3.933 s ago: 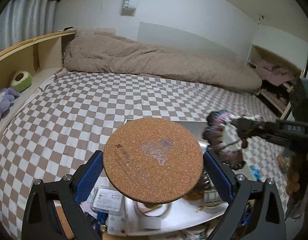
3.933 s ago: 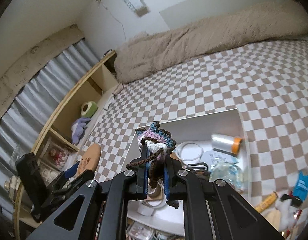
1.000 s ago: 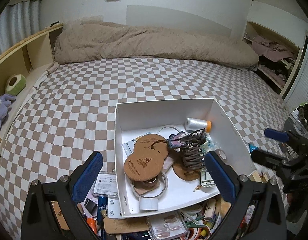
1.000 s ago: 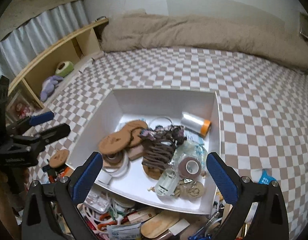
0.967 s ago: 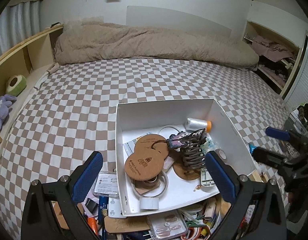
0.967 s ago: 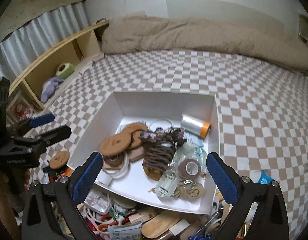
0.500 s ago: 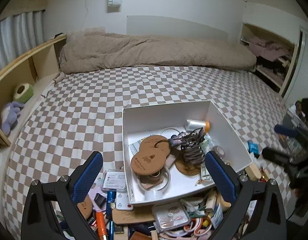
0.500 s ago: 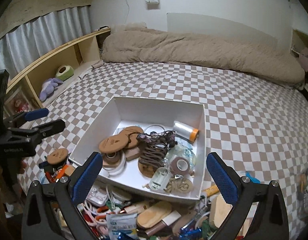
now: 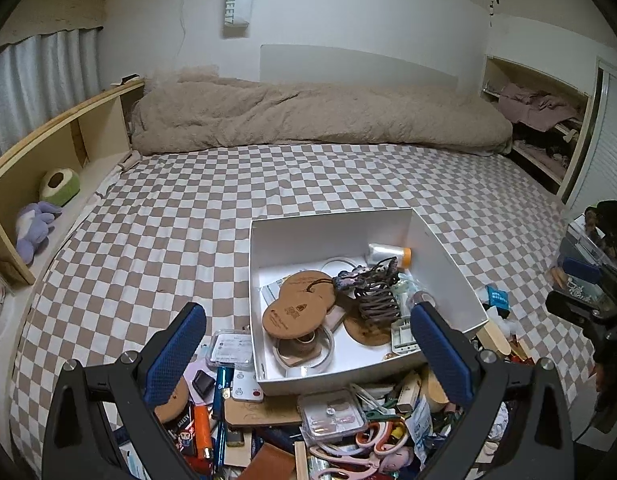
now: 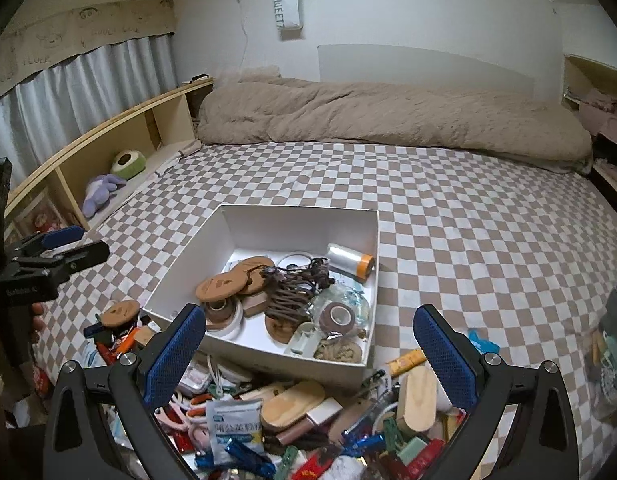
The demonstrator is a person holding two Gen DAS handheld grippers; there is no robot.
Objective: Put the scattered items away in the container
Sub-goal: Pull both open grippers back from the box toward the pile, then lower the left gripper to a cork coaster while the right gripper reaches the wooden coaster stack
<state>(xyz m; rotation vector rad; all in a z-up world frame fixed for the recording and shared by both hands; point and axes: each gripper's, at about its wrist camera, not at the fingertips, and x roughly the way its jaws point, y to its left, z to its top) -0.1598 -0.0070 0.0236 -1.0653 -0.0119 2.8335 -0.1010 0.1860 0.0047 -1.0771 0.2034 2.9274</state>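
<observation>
**Desk:** What have you got on your grippers?

**Me:** Both are empty. My left gripper (image 9: pixel 308 356) has its blue pads spread wide, nothing between them, and my right gripper (image 10: pixel 310 358) is spread just as wide. About four seconds ago the left one held a cork coaster and the right one was pinched on the crocheted piece; both have let go since.

**Desk:** Where did those end up?

**Me:** In the white box (image 9: pixel 448 258) on the checkered bedspread (image 9: pixel 168 232). The cork coasters (image 9: pixel 298 310) lie overlapping in its left half, and the crocheted piece (image 9: pixel 374 288) lies just right of them, its cord trailing onto the upper coaster. A clear roll with an orange end (image 9: pixel 388 255) lies by the back wall.

**Desk:** Anything else changed?

**Me:** I've pulled both grippers back and up. A second ago the box filled more of each view; now it sits smaller, and far more of the pile (image 10: pixel 292 412) on the near side shows: a wooden brush, a blue-and-white packet, pink scissors, clips. One more cork coaster (image 10: pixel 119 313) lies outside, just beside the box's left corner.
</observation>
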